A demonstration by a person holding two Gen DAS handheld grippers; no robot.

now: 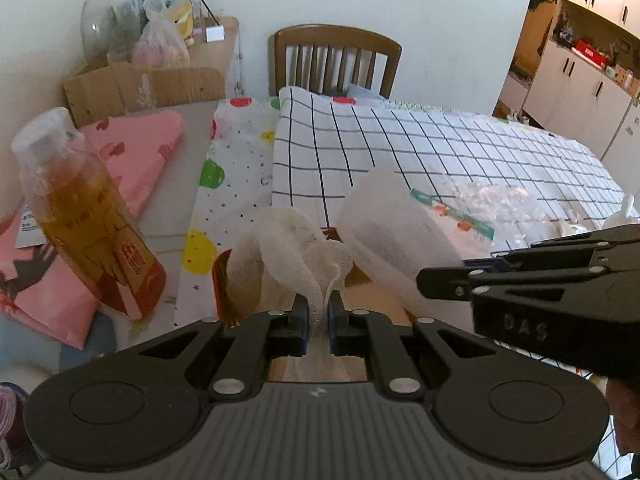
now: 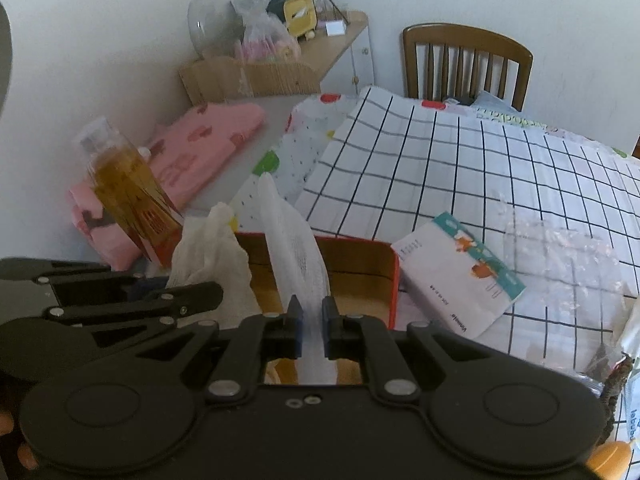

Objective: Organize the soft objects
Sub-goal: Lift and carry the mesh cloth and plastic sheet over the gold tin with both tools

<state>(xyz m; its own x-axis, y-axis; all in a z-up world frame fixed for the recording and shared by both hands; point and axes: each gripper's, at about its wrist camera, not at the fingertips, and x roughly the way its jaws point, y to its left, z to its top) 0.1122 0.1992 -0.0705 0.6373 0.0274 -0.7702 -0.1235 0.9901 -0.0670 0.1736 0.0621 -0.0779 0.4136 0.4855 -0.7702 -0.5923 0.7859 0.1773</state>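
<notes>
A white gauze cloth (image 1: 288, 248) hangs bunched in my left gripper (image 1: 318, 312), which is shut on it. A whiter strip of gauze (image 2: 292, 248) rises from my right gripper (image 2: 311, 316), also shut on it. Whether the two are one piece I cannot tell. Both grippers sit side by side over an open cardboard box with a red rim (image 2: 394, 280). In the left wrist view the right gripper (image 1: 424, 280) comes in from the right, against the whiter gauze (image 1: 396, 232). In the right wrist view the left gripper (image 2: 216, 292) lies at the left, under the creamy bunch (image 2: 208, 248).
A clear bottle of amber liquid (image 1: 88, 216) stands left of the box, on folded pink fabric (image 1: 136, 152). A checked cloth (image 1: 400, 148) covers the table. A tissue pack (image 2: 460, 276) and clear plastic wrap (image 2: 560, 240) lie on it. A wooden chair (image 1: 336, 60) stands behind.
</notes>
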